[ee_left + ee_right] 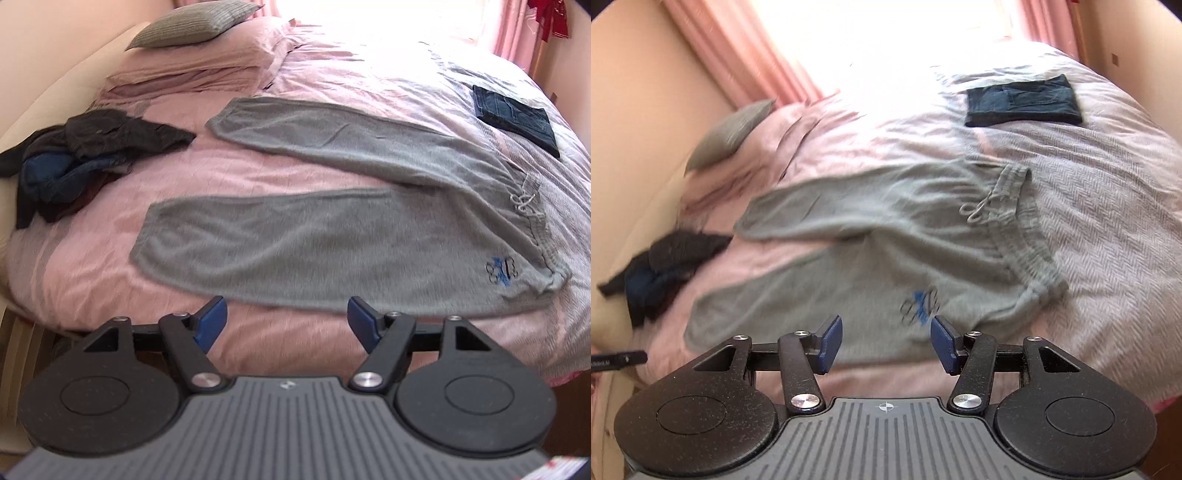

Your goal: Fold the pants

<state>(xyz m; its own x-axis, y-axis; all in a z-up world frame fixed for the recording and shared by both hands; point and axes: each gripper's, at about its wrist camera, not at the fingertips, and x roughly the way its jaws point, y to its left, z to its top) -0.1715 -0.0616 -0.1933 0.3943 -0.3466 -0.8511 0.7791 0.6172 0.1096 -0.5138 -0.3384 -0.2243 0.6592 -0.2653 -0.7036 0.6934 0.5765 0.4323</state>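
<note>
Blue-padded and black-armed, the left gripper (288,321) hangs with its jaws apart and nothing between them, poised over the near edge of a bed (110,266) covered in pink bedding. Just beyond its fingertips lie the grey pants (295,240), spread flat with both legs running toward the left and the drawstring waistband (535,221) at the right; a small blue-and-black logo (504,271) sits near the hip, its lettering too blurred to read.

From the right wrist camera, the right gripper (886,341) also stands open and empty (its pads frame the same logo (919,304) on the near leg), above the lower edge of the pants (868,258). Motion blur smears most of this view, so the fabric's creases are hard to make out.

Further out, a heap of dark clothes (74,158) sits at the left side of the bed, its separate pieces impossible to tell apart. A folded pair of dark jeans (517,114) rests well apart on the pale blanket (554,177) at the far right. A grey cushion (192,24) tops the pink pillows (192,72) at the head of the bed. Pink curtains (738,48) flank a window whose glare washes out everything behind it, and a red item at the upper right corner of the left view is cut off by the lens edge.
</note>
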